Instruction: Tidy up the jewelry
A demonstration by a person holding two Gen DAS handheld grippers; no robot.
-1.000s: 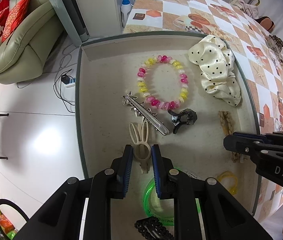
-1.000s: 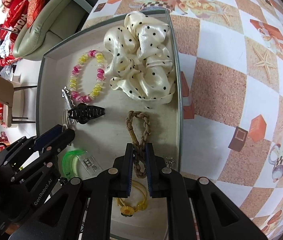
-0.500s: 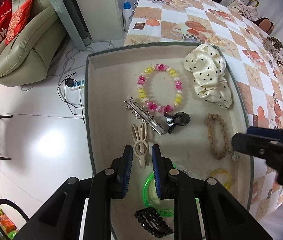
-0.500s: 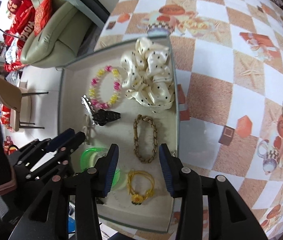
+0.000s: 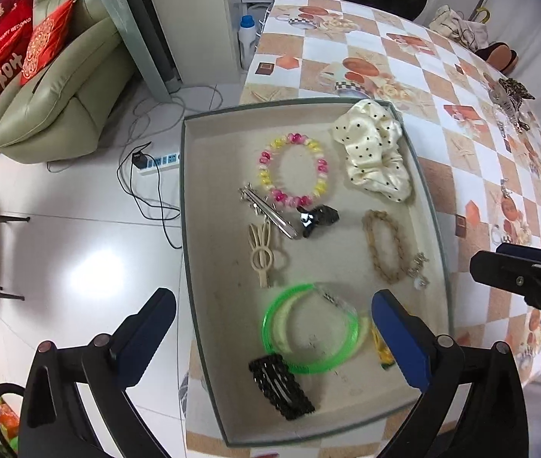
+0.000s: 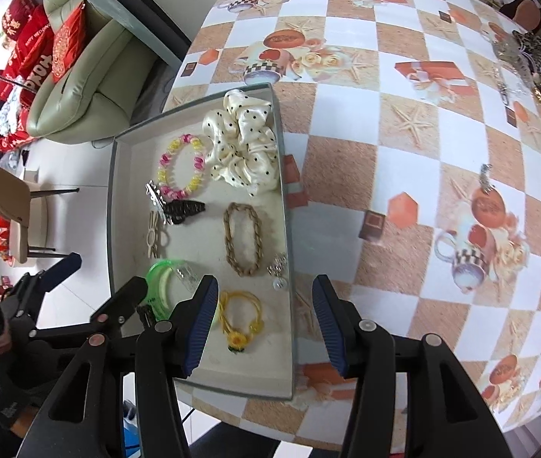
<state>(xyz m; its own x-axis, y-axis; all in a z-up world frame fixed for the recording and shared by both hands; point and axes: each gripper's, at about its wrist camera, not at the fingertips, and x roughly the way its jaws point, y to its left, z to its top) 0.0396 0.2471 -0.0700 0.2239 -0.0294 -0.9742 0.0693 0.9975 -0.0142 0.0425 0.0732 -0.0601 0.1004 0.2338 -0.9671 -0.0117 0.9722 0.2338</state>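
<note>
Both tools hang above the tray (image 5: 190, 229), pointing steeply down, nothing between the fingers of either. Left tool (image 5: 270, 328) — jaws opening, spread wide across the green bangle (image 5: 308, 328) below it. Right tool (image 6: 264, 320) — jaws opening too, about half spread, over the yellow flower hair tie (image 6: 239, 316) at the tray's near right edge.

Jewelry is laid out in the tray, which sits at the corner of the checked worktop (image 6: 404, 160): bead bracelet (image 5: 293, 170) and polka-dot scrunchie (image 5: 375, 154) at the far end, braided tie (image 5: 383, 246) along the right wall, cream rabbit-ear clip (image 5: 260, 252) left of centre, black claw clip (image 5: 318, 219) and silver star clip (image 5: 266, 210) touching near the beads, black snap clips (image 5: 281, 385) nearest.

Step in hand reads as release and retreat. More pieces lie loose at the worktop's far right corner (image 6: 526, 57) — likely next.

To do it well:
- lift straight up before travelling sideways, so no finger drags a piece.
- keep the jaws spread until clear of the tray wall.
- place later pieces in the bare strip at the tray's left, apart from the clips.
</note>
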